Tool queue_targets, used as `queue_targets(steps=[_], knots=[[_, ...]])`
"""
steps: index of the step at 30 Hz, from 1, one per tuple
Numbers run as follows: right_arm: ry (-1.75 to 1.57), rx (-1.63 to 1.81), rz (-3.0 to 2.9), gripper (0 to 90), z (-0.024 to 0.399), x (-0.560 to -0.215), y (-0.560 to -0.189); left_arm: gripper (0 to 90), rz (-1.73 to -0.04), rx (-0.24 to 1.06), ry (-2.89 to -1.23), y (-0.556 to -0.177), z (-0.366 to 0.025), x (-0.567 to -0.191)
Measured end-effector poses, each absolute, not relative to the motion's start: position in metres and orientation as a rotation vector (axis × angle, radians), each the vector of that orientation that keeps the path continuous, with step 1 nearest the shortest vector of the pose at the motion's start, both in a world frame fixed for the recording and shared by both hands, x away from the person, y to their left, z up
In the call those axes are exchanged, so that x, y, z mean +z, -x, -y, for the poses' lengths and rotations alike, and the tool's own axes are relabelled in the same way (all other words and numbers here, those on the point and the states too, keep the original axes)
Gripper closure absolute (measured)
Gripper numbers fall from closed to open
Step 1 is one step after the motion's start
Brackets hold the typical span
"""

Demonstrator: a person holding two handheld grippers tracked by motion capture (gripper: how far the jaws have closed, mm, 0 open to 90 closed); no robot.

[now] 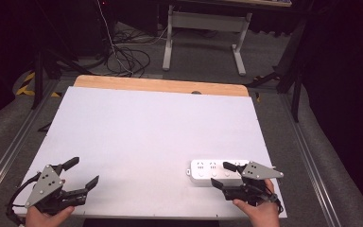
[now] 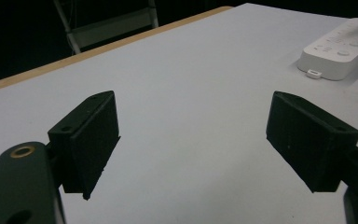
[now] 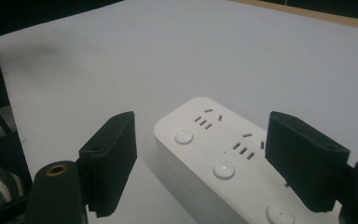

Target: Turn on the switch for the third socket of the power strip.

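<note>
Right gripper [image 1: 223, 174] w/ jaws wide apart, one on each side of the white power strip [image 1: 217, 171].
Its jaws stand around the strip's end but don't squeeze it; in the right gripper view the strip [image 3: 223, 163] sits between the two black jaws, w/ gaps on both sides, round buttons and plug holes facing up. Strip lies flat on the white table [image 1: 146, 132], near the front edge on the right side. Left gripper [image 1: 82, 172] is well apart from it, at the front left corner, jaws wide apart too, w/ nothing between them. In the left gripper view the strip [image 2: 340, 49] is far off at the top right.
</note>
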State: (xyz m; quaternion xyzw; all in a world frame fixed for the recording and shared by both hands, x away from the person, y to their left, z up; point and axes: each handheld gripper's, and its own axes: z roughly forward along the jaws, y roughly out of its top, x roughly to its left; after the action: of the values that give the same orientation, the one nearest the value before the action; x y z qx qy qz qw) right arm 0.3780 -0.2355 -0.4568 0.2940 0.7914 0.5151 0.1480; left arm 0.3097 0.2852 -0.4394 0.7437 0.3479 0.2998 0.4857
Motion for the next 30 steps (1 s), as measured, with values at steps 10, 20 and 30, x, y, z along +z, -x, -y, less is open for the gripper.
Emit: queue_targets(steps=[10, 20, 30], knots=[[-0.876, 1.429, -2.293, 25.4, 0.236, -0.475, -0.376, 16.9, -0.851, 0.715, -1.825, -0.309, -0.289, -0.444], [-0.86, 1.43, -2.311, 28.0, 0.234, -0.477, -0.377, 16.5, -0.863, 0.707, -1.815, -0.311, -0.289, -0.447], [-0.84, 1.43, -2.265, 27.6, 0.237, -0.471, -0.376, 16.5, -0.853, 0.71, -1.823, -0.312, -0.287, -0.447]])
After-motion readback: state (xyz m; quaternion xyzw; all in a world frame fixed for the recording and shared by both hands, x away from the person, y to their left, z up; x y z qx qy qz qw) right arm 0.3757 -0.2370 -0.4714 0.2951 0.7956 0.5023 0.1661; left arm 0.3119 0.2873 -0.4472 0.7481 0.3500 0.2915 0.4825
